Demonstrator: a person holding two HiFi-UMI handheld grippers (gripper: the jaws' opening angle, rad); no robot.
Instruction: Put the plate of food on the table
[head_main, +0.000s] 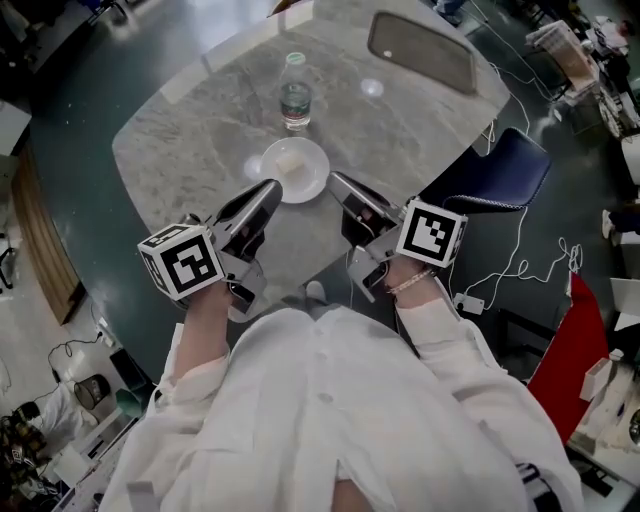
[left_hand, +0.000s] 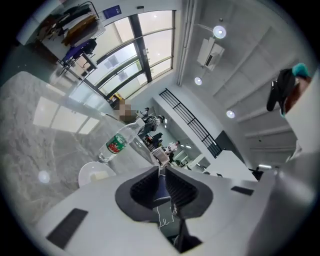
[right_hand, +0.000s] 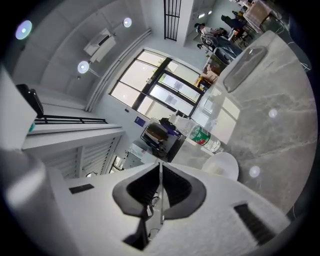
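Observation:
A white plate (head_main: 310, 180) with a pale piece of food (head_main: 289, 163) rests on the grey marble table (head_main: 190, 140), near its front corner. My left gripper (head_main: 272, 186) sits just left of the plate's rim, and its jaws are together with nothing between them. My right gripper (head_main: 335, 180) is just right of the plate, also shut and empty. In the left gripper view the plate (left_hand: 92, 175) lies to the left of the left gripper (left_hand: 160, 167). In the right gripper view the plate (right_hand: 223, 165) is to the right of the right gripper (right_hand: 160, 164).
A clear water bottle (head_main: 295, 95) with a green label stands just behind the plate. A dark rectangular tray (head_main: 420, 50) lies at the table's far right. A blue chair (head_main: 500, 175) is by the right edge, with white cables (head_main: 520, 265) and a red object (head_main: 580, 340) on the floor.

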